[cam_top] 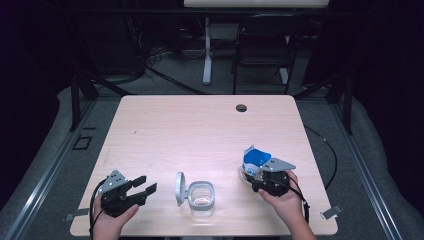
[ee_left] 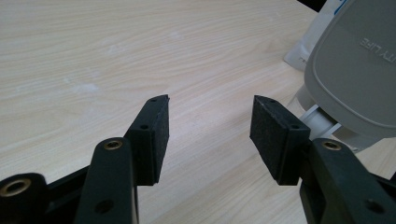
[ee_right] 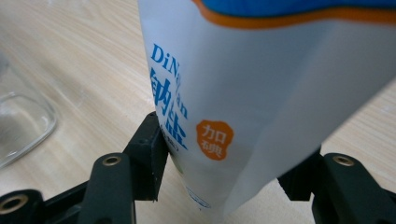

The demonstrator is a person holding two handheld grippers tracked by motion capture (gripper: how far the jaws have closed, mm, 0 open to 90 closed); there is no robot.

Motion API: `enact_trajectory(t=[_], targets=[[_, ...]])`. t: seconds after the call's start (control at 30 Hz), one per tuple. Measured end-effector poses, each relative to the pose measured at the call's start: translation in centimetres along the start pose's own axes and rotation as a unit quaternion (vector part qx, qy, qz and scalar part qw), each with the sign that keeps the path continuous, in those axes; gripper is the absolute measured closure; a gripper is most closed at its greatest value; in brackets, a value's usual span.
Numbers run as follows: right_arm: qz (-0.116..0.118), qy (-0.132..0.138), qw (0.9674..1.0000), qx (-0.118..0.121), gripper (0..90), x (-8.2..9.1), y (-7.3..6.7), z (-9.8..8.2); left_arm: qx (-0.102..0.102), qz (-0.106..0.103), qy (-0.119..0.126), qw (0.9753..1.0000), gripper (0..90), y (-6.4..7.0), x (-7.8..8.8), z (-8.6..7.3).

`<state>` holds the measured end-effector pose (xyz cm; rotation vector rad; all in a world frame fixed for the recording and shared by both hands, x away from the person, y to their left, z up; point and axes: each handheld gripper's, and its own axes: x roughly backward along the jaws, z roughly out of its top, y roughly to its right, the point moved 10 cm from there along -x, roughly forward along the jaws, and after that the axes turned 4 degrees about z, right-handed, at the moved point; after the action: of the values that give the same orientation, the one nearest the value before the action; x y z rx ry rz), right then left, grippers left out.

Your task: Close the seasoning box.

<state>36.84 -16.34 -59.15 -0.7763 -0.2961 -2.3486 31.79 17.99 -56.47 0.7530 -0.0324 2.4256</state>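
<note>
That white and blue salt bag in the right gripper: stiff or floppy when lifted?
Probably floppy: the bag is a soft pouch whose wall creases between the right gripper. Its glossy film looks slippery, so it may slide. It likely sags if gripped low, and contents could spill from the open-looking top.

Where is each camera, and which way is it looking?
High view: sits above the near edge of the table, looking forward and down; both hands show, with the left claw and right claw.
Left gripper view: rides on the left claw, looking along its open jaws at the glass jar's grey lid.
Right gripper view: rides on the right claw, its jaws around a white and blue bag.
Shared: the high view also shows the bag and lid.
</note>
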Motion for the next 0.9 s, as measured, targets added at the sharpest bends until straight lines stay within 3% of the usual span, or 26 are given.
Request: enact_trajectory(t=[0.27,0.9], targets=[[0.017,0.004,0.9998,0.010,43.0,1.1,-0.7,-0.9,-0.001,0.000,-0.001,1.0000,47.8,0.0,0.0,0.0],[0.002,0.043,0.9990,-0.009,39.1,0.5,-0.9,-1.6,-0.003,0.004,-0.008,1.0000,47.8,0.1,-0.2,-0.4]])
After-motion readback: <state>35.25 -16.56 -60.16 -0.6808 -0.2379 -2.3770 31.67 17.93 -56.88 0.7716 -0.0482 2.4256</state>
